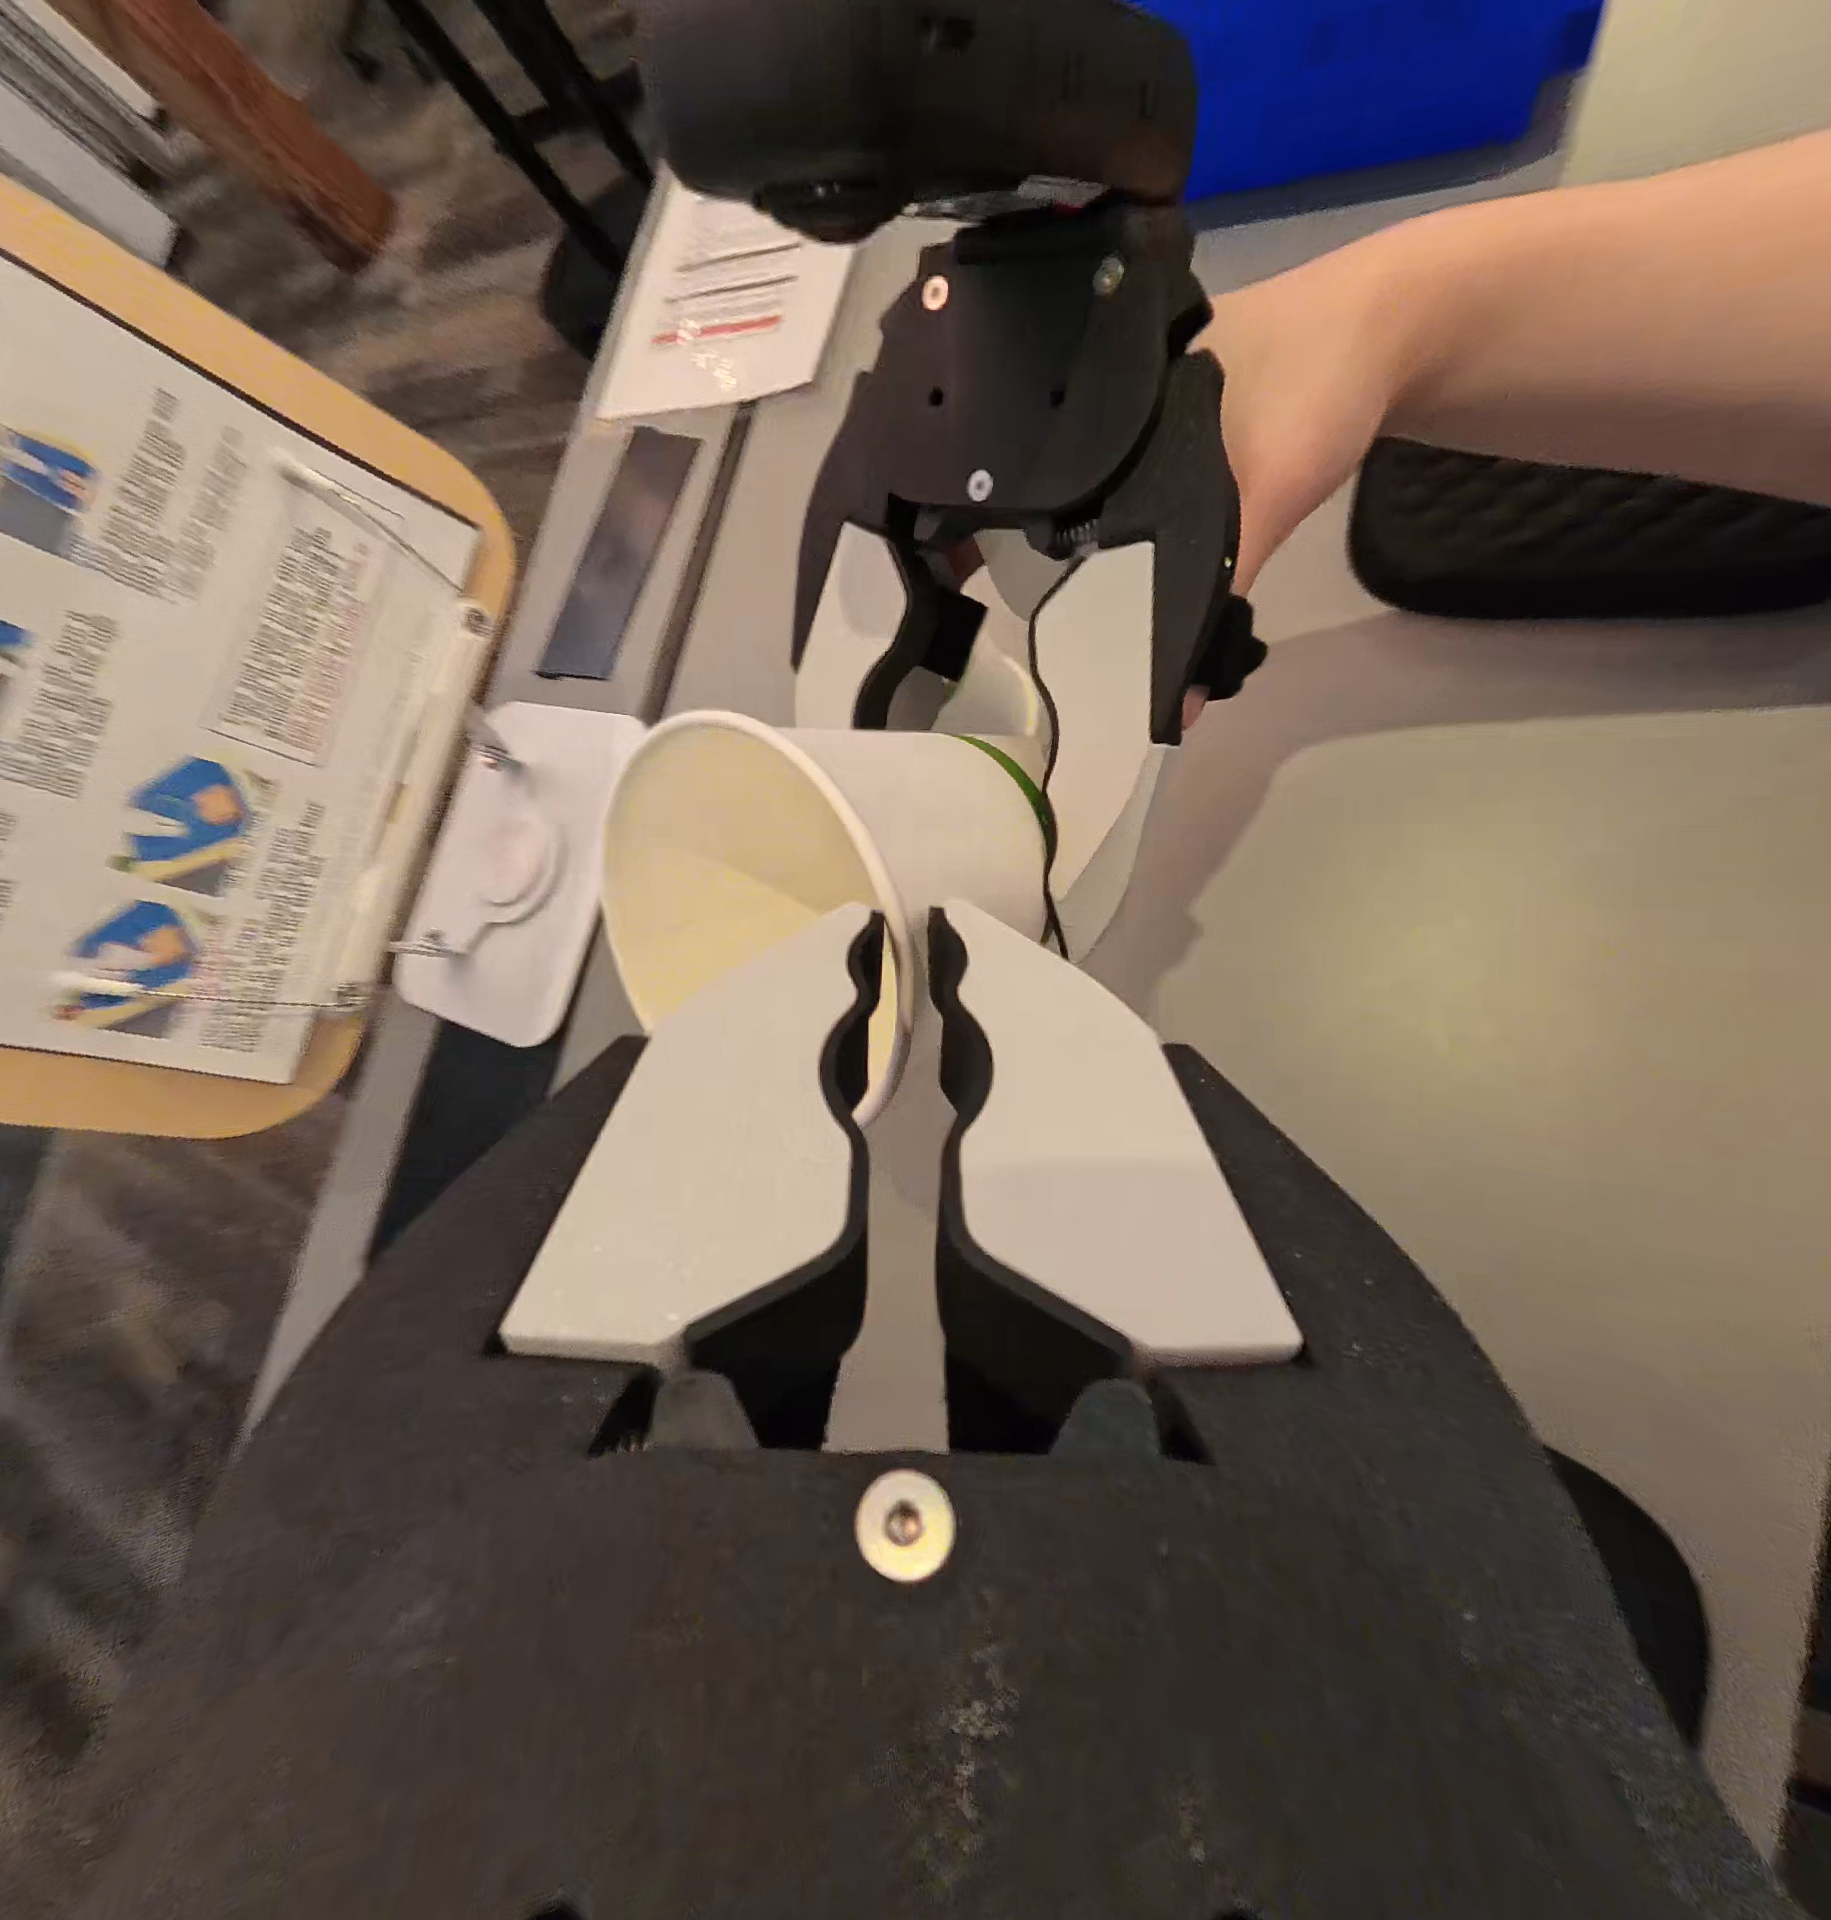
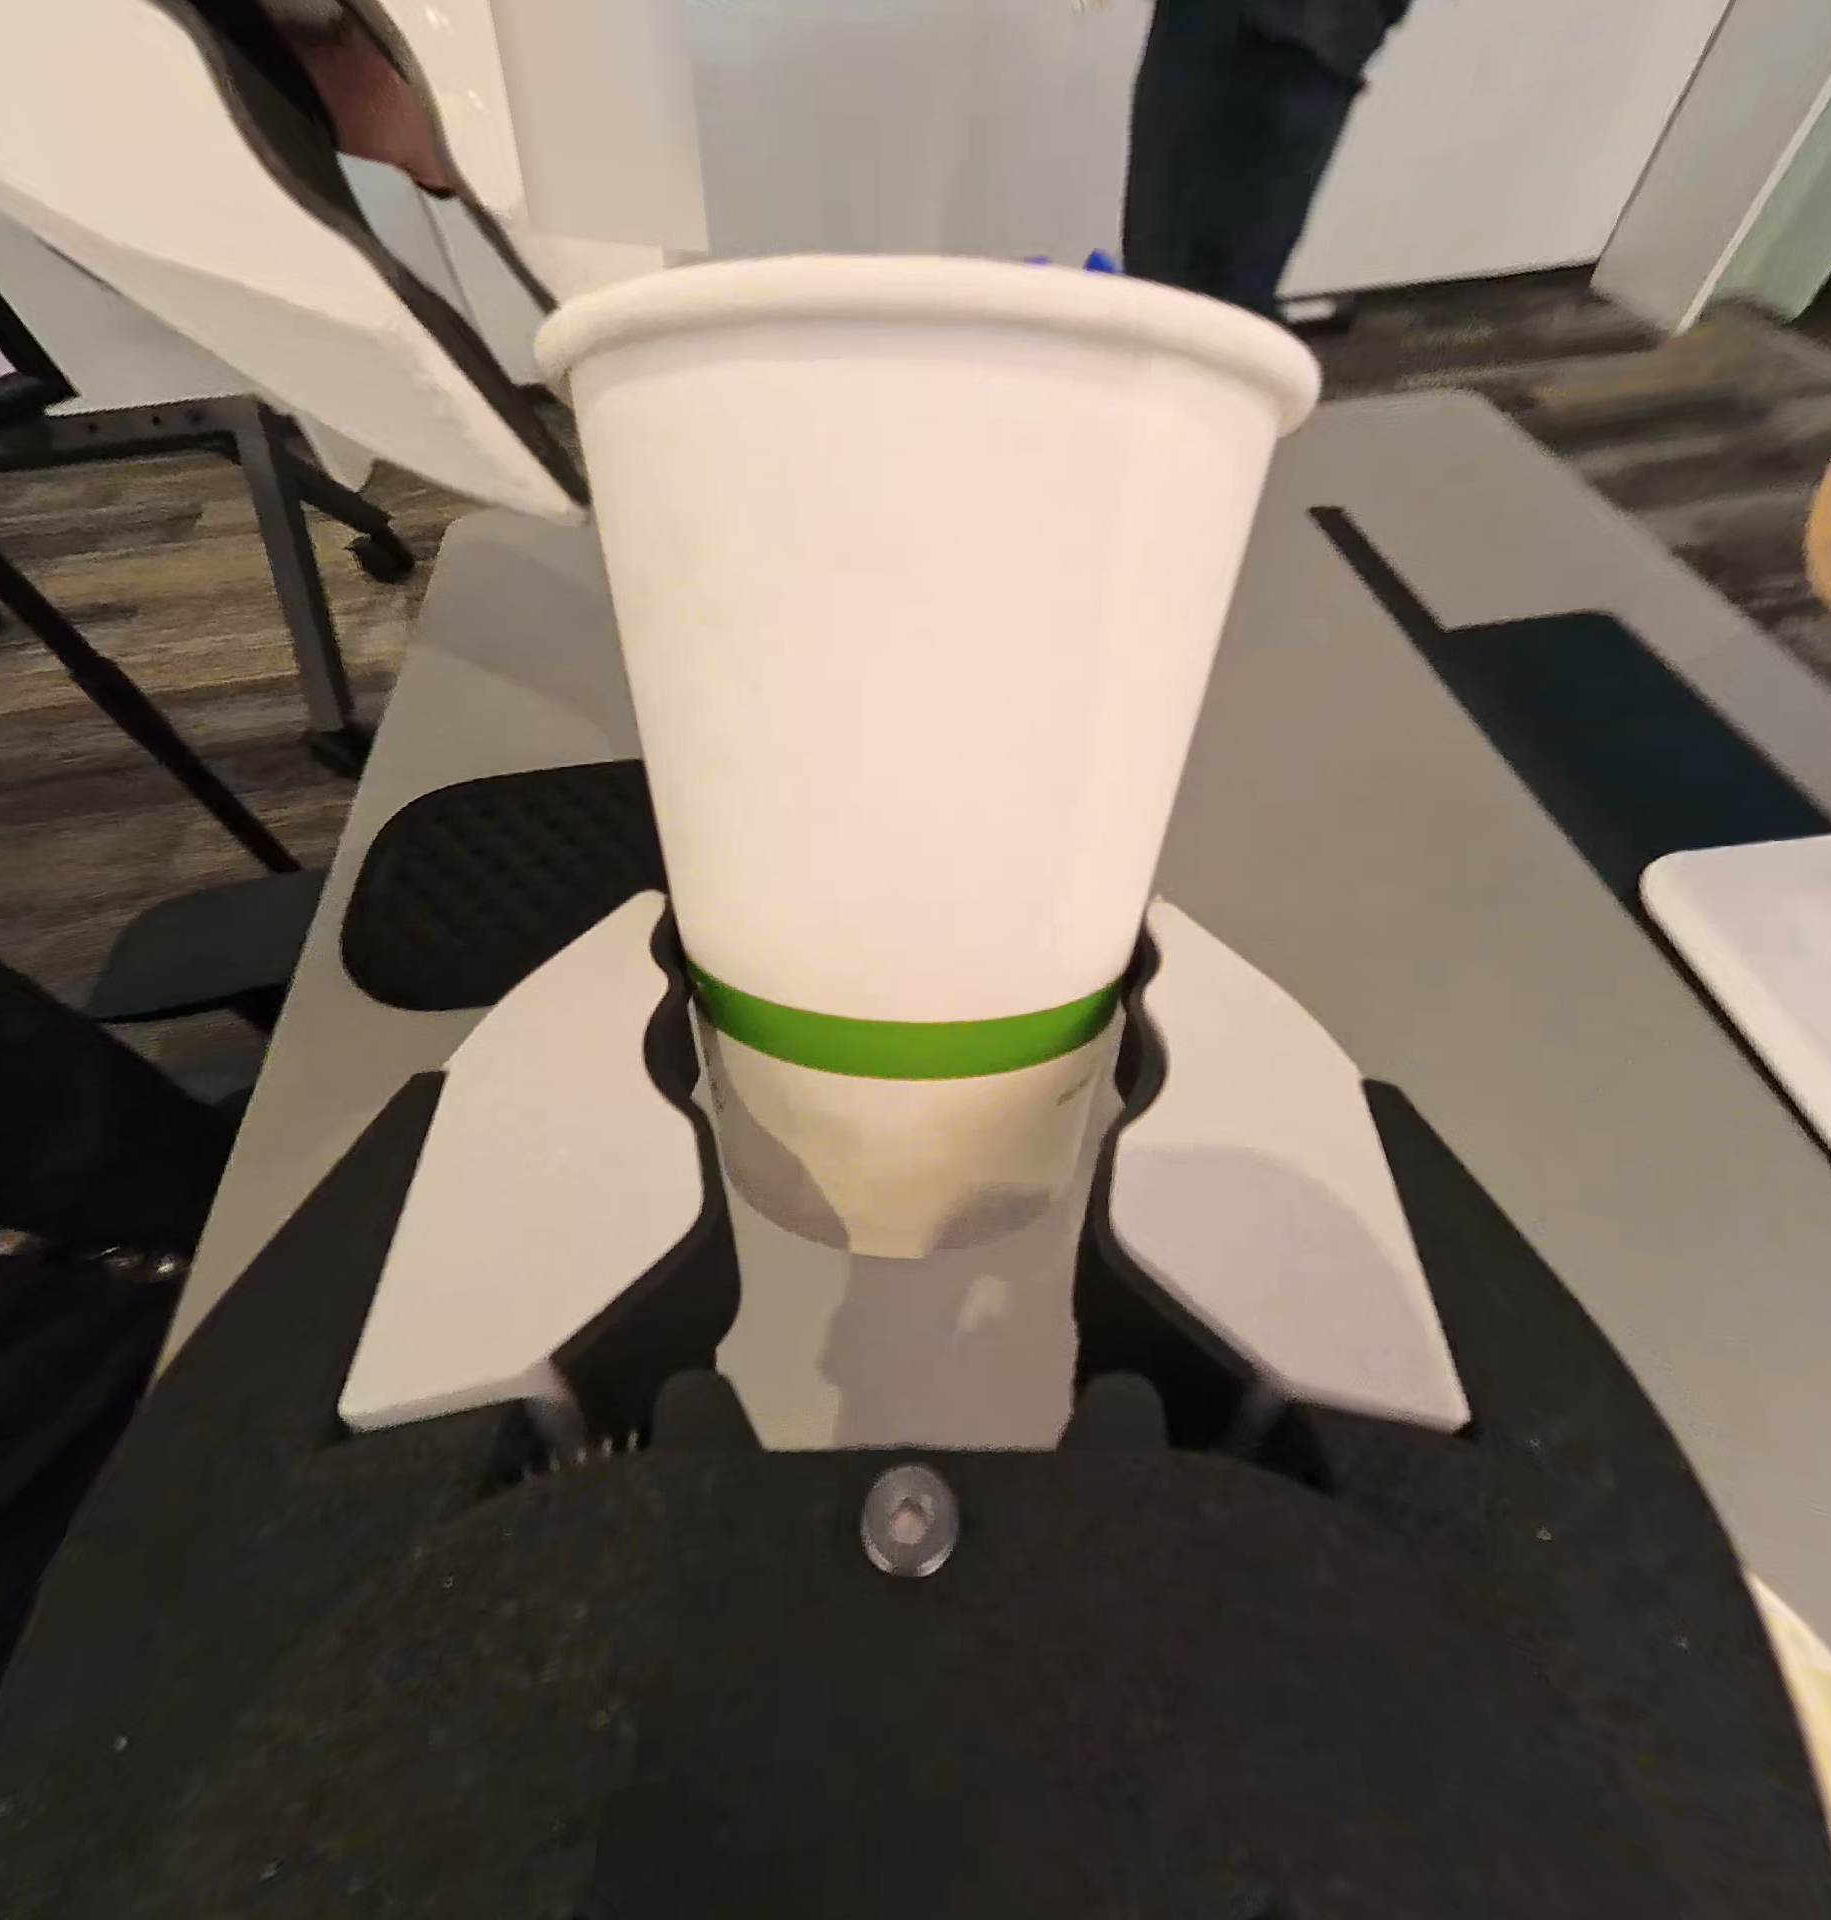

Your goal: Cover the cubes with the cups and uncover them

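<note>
Left gripper pinches the rim wall of a white paper cup, one finger inside the mouth, the other outside; the jaws are nearly together with only the cup wall between them. That cup is tipped on its side in the air above the grey table, mouth facing near-left, green band toward the far end. Right gripper clamps a second white paper cup low on its body at the green band, jaws pressed against both sides; rim points far, base is crushed a bit and sits between the fingers. In the left wrist view the right gripper shows farther off, held by a person's hand, its cup mostly hidden behind the first one. No cubes are visible in either view. Left of the table edge is a wooden clipboard with printed sheets, slightly blurred. A white flat pad lies near the clipboard, and a printed paper lies at the far end. A black mesh chair part sits at the table's left edge in the right wrist view. A standing person is in the far background.
</note>
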`<state>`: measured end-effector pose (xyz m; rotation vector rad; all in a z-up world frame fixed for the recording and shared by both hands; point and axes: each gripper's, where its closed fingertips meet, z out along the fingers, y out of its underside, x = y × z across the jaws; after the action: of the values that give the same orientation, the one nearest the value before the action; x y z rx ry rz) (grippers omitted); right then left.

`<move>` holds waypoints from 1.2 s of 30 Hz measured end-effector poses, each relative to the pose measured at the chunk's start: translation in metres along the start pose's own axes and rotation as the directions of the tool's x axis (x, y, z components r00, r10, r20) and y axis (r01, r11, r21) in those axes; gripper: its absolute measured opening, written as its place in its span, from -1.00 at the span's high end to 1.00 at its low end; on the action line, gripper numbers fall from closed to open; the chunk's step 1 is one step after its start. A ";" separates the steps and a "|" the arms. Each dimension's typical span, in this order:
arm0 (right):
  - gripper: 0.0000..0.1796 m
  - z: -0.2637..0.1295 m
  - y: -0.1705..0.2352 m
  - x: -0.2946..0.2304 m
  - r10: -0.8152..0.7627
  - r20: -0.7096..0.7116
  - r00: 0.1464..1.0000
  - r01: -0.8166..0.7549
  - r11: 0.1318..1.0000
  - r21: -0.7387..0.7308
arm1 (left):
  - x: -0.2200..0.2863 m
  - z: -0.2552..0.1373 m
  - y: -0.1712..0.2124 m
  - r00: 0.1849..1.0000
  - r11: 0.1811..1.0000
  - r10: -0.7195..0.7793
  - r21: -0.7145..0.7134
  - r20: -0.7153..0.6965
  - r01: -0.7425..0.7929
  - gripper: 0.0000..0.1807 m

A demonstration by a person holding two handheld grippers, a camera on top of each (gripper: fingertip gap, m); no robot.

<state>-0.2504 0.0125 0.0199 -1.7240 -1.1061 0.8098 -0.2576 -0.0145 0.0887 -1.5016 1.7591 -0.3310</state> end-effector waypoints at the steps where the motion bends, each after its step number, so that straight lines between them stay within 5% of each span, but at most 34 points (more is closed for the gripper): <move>1: 0.12 0.000 0.001 -0.002 0.018 0.017 1.000 -0.018 1.000 -0.005 | 0.001 0.003 0.004 0.999 1.000 -0.022 -0.009 -0.030 0.022 0.90; 7: 0.11 -0.002 0.004 -0.001 -0.016 0.011 1.000 0.016 1.000 -0.017 | 0.007 0.006 0.004 0.980 0.992 -0.123 0.004 -0.156 0.125 0.93; 14: -0.10 -0.027 -0.031 0.006 -0.041 -0.094 0.995 0.070 0.943 0.326 | 0.000 -0.026 -0.020 0.959 0.965 -0.170 0.158 -0.229 0.209 0.98; 20: 0.04 -0.057 -0.064 -0.020 -0.154 -0.131 0.979 0.202 0.769 0.607 | -0.005 -0.068 -0.042 0.950 0.918 -0.172 0.307 -0.262 0.251 0.98; 36: 0.16 -0.062 -0.086 -0.037 -0.186 -0.148 0.971 0.237 0.703 0.671 | 0.005 -0.080 -0.051 0.930 0.877 -0.170 0.380 -0.327 0.294 0.98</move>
<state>-0.2395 -0.0261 0.1247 -0.9637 -0.7864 0.8623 -0.2764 -0.0555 0.1721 -1.3910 1.5773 -1.0352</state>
